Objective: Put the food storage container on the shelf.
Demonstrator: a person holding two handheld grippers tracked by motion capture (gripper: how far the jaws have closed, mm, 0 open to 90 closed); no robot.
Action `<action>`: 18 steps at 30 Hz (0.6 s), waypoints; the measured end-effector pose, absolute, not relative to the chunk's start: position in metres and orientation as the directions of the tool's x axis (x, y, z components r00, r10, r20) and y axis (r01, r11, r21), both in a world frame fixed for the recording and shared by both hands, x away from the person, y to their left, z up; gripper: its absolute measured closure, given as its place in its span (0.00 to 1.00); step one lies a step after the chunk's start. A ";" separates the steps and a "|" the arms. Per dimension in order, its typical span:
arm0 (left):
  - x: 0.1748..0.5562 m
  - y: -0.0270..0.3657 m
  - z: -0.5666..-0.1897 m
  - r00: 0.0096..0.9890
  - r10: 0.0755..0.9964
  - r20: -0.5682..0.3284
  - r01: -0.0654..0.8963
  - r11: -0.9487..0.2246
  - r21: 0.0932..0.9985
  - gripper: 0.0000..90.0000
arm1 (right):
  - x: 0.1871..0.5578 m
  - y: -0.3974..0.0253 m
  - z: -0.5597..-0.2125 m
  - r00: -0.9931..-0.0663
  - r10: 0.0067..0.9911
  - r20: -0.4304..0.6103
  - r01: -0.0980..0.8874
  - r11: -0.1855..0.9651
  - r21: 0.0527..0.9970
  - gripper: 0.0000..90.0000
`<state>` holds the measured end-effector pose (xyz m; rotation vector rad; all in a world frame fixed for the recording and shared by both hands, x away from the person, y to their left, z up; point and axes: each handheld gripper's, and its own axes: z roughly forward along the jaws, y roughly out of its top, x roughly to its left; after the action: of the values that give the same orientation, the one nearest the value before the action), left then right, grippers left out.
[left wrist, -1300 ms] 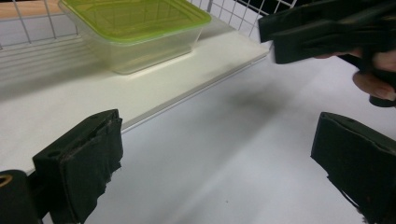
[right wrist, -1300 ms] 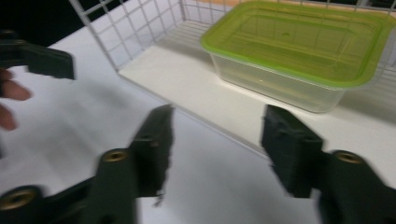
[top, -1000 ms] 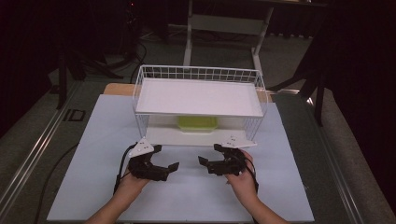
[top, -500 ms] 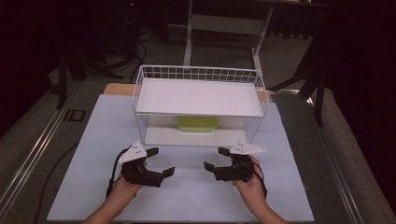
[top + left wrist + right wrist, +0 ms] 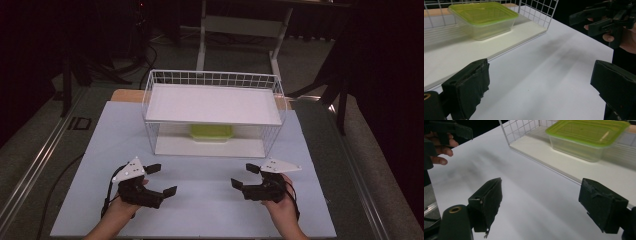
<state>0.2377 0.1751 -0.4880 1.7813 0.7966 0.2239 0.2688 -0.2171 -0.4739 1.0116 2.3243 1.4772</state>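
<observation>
Tools rest low near the front edge of the pale blue-white surface, one in each hand: the left tool toward the front left corner, the right tool toward the front right, their tips turned toward each other. Each has its jaws spread wide with nothing between them; the gripper views show bare surface in both gaps.

The clear plastic box with the lime-green lid sits shut on the lower white board of the white wire rack, which stands at the middle of the surface toward its far edge. The box lies under the rack's upper shelf, toward the back, well apart from both tools.

I judge this to be the opening step, an approach not yet begun. The next move calls for a low, level reach forward through the rack's open front, under the upper shelf, with jaws wide enough to span the box or catch its lid rim.
</observation>
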 end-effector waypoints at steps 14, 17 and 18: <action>0.220 0.197 -0.498 0.728 0.646 -0.229 0.420 -0.156 0.894 0.03 | 0.247 -0.248 -0.477 -0.729 0.653 0.204 0.477 0.271 0.836 0.21; 0.218 0.197 -0.500 0.731 0.645 -0.224 0.416 -0.161 0.895 0.03 | 0.243 -0.253 -0.478 -0.732 0.654 0.190 0.471 0.285 0.835 0.21; 0.216 0.197 -0.502 0.732 0.646 -0.215 0.412 -0.168 0.896 0.03 | 0.242 -0.254 -0.479 -0.731 0.656 0.189 0.471 0.285 0.835 0.21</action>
<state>0.2162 0.1968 -0.5022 1.7970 0.8305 0.2572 0.2424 -0.2539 -0.4790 1.0487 2.3580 1.4287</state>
